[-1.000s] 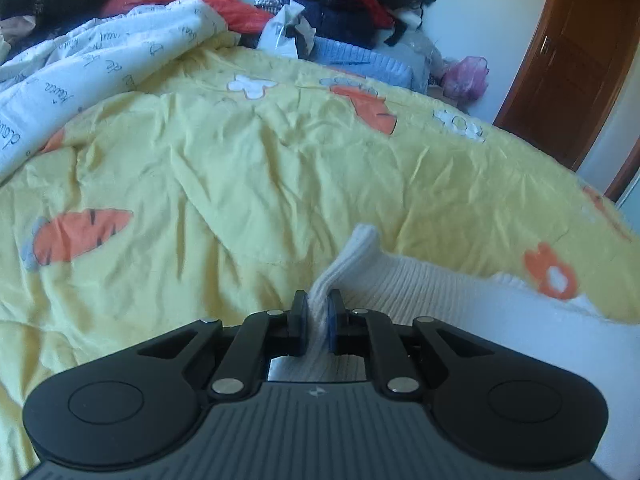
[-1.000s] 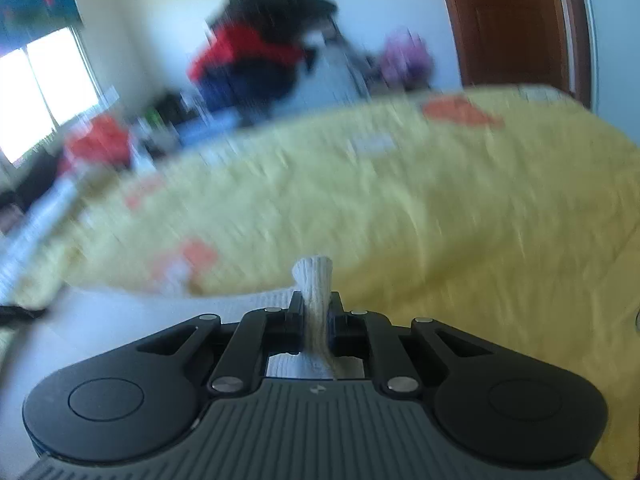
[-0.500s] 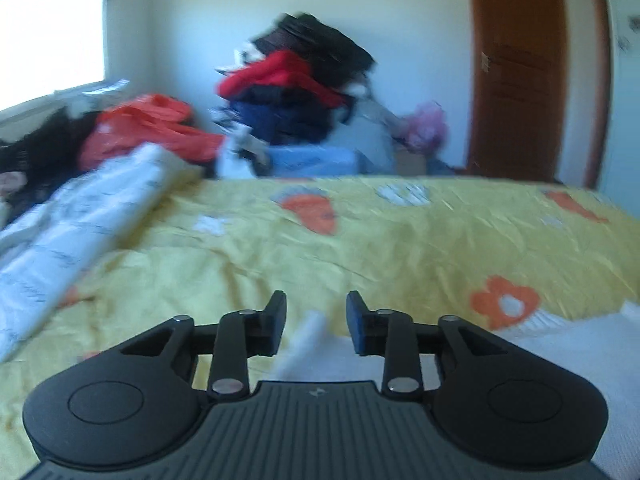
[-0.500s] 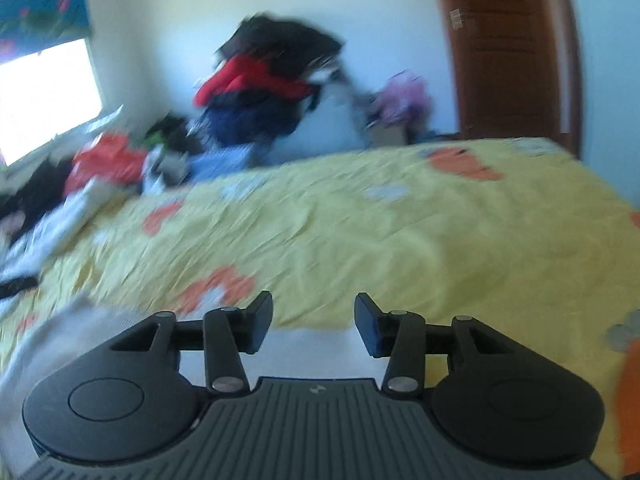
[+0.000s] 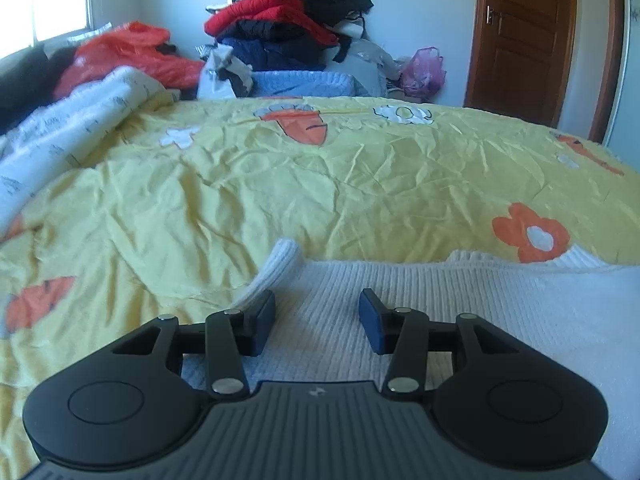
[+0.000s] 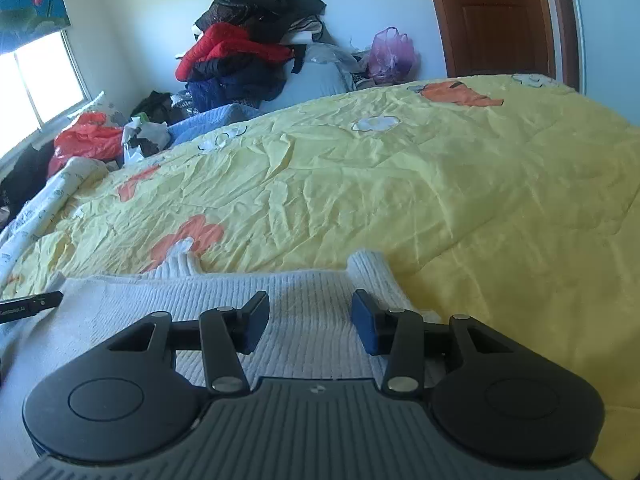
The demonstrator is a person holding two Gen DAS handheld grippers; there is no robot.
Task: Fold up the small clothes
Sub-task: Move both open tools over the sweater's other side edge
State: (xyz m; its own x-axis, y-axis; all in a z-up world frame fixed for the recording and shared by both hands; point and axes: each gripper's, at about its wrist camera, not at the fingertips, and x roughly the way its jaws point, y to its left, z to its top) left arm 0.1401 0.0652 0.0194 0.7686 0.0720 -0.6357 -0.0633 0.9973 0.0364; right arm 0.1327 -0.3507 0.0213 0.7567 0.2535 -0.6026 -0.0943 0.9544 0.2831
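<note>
A white ribbed knit garment [image 5: 460, 304] lies flat on the yellow bedspread [image 5: 280, 192]. My left gripper [image 5: 317, 304] hovers over the garment's left end, its jaws opening and nothing pinched between them. One raised corner [image 5: 282, 256] of the knit stands just ahead of the left finger. In the right wrist view the same garment [image 6: 160, 300] stretches leftward, and my right gripper [image 6: 309, 300] is open above its right end, near a raised corner [image 6: 368, 268]. The tip of the left gripper [image 6: 32, 304] shows at the far left edge.
The bedspread [image 6: 400, 200] carries carrot and flower prints. A white printed quilt [image 5: 60, 132] is bunched at the left. Behind the bed are a heap of clothes [image 5: 288, 28], a red bag [image 5: 128, 52], a blue knit [image 5: 304, 82] and a wooden door [image 5: 520, 40].
Both grippers were shut on corners of the white garment a second ago. Both have since let go and opened, the garment has dropped flat onto the bed, and the left gripper has rolled level.
</note>
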